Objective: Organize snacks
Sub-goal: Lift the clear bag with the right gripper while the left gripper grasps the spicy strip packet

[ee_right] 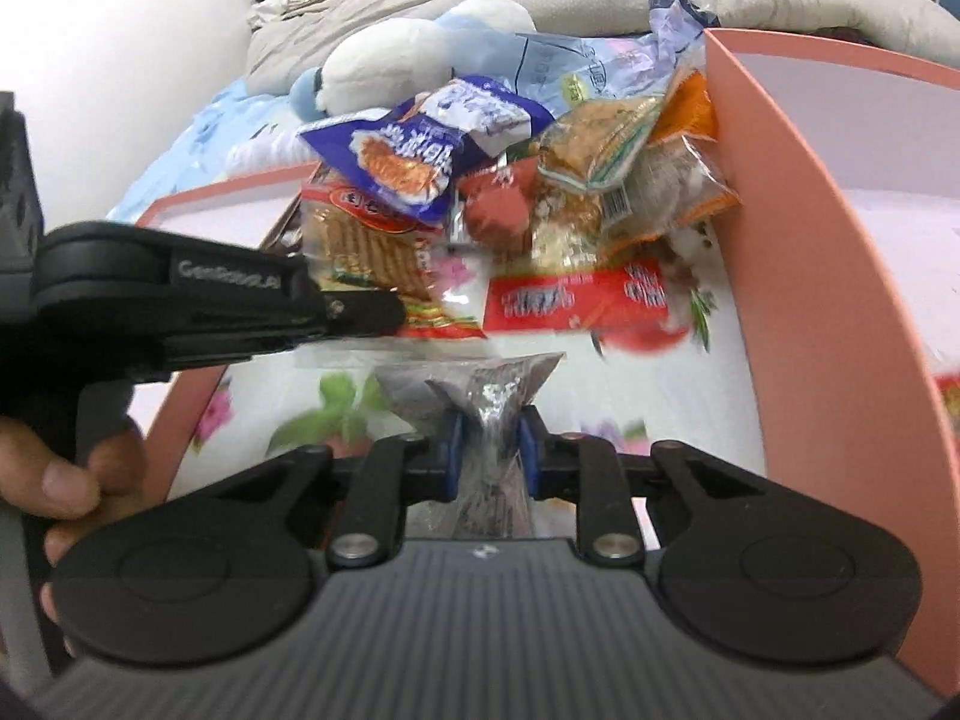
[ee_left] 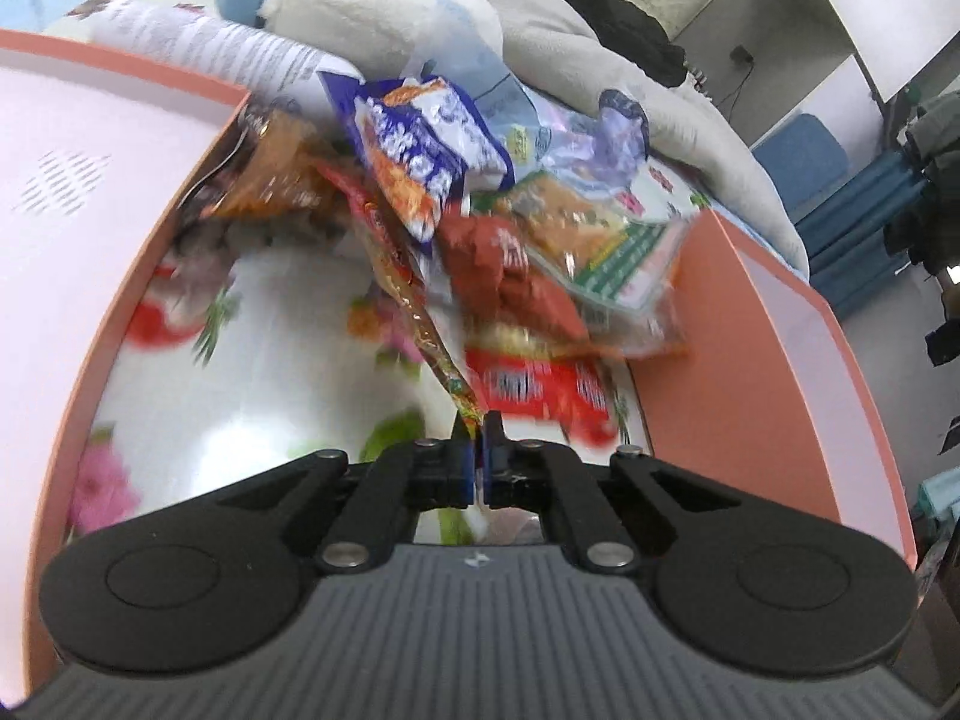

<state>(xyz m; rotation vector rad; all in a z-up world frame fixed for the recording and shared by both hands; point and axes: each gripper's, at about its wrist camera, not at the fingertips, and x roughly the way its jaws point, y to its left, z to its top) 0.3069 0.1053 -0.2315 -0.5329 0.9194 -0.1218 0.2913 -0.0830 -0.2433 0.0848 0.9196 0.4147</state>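
A heap of snack packets lies on a floral sheet (ee_left: 252,324) between two salmon-pink boxes. My left gripper (ee_left: 477,438) is shut on the bottom edge of a clear biscuit packet (ee_left: 414,300) with orange-red print, which runs up into the heap. From the right wrist view this same left gripper (ee_right: 390,312) reaches in from the left, pinching the biscuit packet (ee_right: 372,252). My right gripper (ee_right: 489,438) is shut on a crinkled clear packet with dark contents (ee_right: 480,390). A blue-purple packet (ee_right: 396,162) tops the heap, and a long red pack (ee_right: 576,297) lies at its front.
The pink box on the left (ee_left: 120,276) and the one on the right (ee_left: 720,330) wall in the sheet. Behind the heap sit a white and blue plush toy (ee_left: 360,6) and a grey blanket (ee_left: 600,60). A hand (ee_right: 60,480) grips the left handle.
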